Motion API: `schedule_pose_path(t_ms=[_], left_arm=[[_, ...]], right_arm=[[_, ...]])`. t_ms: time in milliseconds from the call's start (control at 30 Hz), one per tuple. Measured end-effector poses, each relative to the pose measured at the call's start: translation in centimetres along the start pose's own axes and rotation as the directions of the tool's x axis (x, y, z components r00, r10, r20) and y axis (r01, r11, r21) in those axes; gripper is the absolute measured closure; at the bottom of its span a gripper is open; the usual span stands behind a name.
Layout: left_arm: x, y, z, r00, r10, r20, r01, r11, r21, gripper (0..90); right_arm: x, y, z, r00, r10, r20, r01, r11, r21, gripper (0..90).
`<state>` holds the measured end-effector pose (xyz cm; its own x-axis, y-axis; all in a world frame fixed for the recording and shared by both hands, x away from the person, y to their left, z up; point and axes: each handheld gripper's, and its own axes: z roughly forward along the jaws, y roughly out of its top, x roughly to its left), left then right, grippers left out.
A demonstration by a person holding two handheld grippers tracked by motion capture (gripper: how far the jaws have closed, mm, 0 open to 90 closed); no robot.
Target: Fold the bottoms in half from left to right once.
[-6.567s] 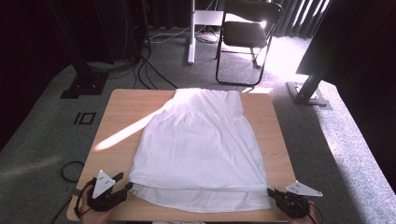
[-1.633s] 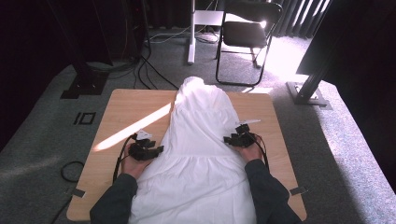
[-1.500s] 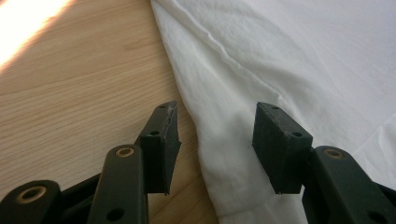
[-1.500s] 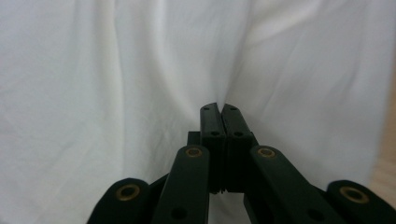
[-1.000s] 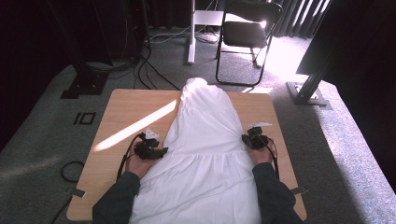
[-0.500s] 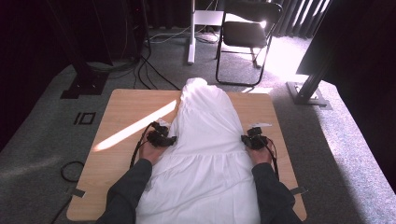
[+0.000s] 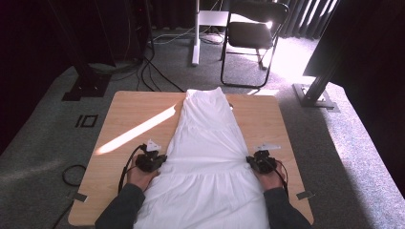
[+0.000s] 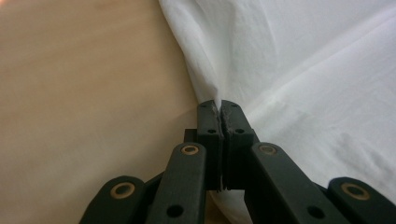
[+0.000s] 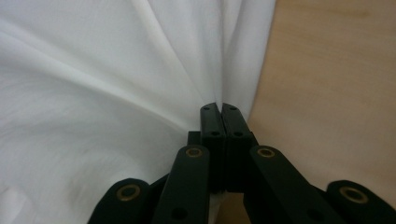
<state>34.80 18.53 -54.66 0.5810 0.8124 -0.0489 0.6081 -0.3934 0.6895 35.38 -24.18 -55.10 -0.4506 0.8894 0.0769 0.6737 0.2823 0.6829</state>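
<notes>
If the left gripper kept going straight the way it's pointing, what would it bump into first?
The left gripper is already shut on the edge of the white cloth, so it would push straight into more cloth. Beyond that, probably the right gripper across the table, though depth is hard to judge.

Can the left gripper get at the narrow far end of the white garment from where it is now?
Probably not right away: the left gripper is shut on the white garment's left edge, well short of the far end. The wooden table beside it looks free, so it would have to let go first.

Dark sleeves, black claws (image 7: 152, 161), brass rivets
</notes>
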Motion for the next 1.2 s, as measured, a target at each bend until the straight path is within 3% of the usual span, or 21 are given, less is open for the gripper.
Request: schedule_pose_path(t_ms=[133,267,333,433,533,600,700,800,900,967,1000,1033,1100,1167,1200], left_arm=[[-1.9,-2.6,-2.1,0.9994,0.03,0.019,-0.03,0.9995,-0.005,88.7],[-2.2,-3.9,-2.9,0.9996,0.012,0.027,-0.011,0.9996,-0.027,88.2],[-2.1,-3.9,-2.9,0.9994,0.023,0.025,-0.022,0.9993,-0.029,85.7],[-1.9,-3.8,-2.8,0.9994,0.015,0.031,-0.014,0.9992,-0.036,85.6],[-2.0,-3.8,-2.7,0.9994,0.025,0.025,-0.024,0.9989,-0.041,86.0],[-2.0,-3.8,-2.6,0.9995,0.023,0.023,-0.022,0.9988,-0.044,85.9],[-2.0,-3.8,-2.7,0.9994,0.029,0.018,-0.028,0.9986,-0.043,85.9],[-2.0,-3.8,-2.6,0.9994,0.028,0.017,-0.028,0.9986,-0.045,85.8],[-2.1,-3.8,-2.6,0.9994,0.031,0.014,-0.031,0.9984,-0.047,85.7],[-2.1,-3.8,-2.6,0.9994,0.031,0.013,-0.03,0.9985,-0.047,85.6],[-2.1,-3.8,-2.7,0.9995,0.03,0.012,-0.029,0.9986,-0.045,85.2],[-2.1,-3.8,-2.7,0.9995,0.029,0.013,-0.029,0.9987,-0.041,84.9],[-2.3,-3.8,-2.7,0.9992,0.037,0.016,-0.036,0.9987,-0.037,84.1],[-2.5,-3.7,-2.7,0.999,0.043,0.014,-0.042,0.9985,-0.034,84.1],[-2.5,-3.7,-2.7,0.999,0.043,0.014,-0.042,0.9985,-0.034,84.1]], right_arm=[[1.3,-2.7,-2.0,0.9993,0.015,-0.034,-0.016,1.0,-0.016,89.2],[2.4,-3.9,-3.0,0.9969,0.038,-0.069,-0.038,0.999,-0.002,85.2],[2.3,-3.6,-3.1,0.9968,0.039,-0.07,-0.039,0.999,-0.01,71.9],[1.7,-1.9,-3.4,0.9943,0.047,-0.096,-0.055,0.995,-0.082,58.0],[1.5,1.2,-3.4,0.995,-0.007,-0.1,-0.007,0.991,-0.132,53.9],[1.5,3.3,-2.7,0.9926,-0.054,-0.109,0.038,0.988,-0.151,53.9],[1.5,6.0,-0.5,0.985,-0.075,-0.155,0.053,0.989,-0.141,54.7],[1.7,7.7,2.5,0.9809,-0.069,-0.182,0.052,0.994,-0.099,54.4],[1.8,8.3,5.1,0.9834,-0.06,-0.171,0.055,0.998,-0.035,54.3],[1.7,8.3,6.4,0.9808,-0.06,-0.186,0.063,0.998,0.009,74.4],[1.8,8.4,6.4,0.9823,-0.086,-0.166,0.089,0.996,0.011,86.0],[1.9,8.6,6.0,0.9874,-0.114,-0.109,0.115,0.993,-0.003,88.1],[1.9,9.5,3.7,0.9891,-0.145,-0.023,0.142,0.985,-0.093,88.8],[1.6,10.1,1.4,0.9823,-0.164,0.091,0.177,0.97,-0.164,88.8],[1.6,10.1,1.4,0.9823,-0.164,0.091,0.177,0.97,-0.164,88.8]])
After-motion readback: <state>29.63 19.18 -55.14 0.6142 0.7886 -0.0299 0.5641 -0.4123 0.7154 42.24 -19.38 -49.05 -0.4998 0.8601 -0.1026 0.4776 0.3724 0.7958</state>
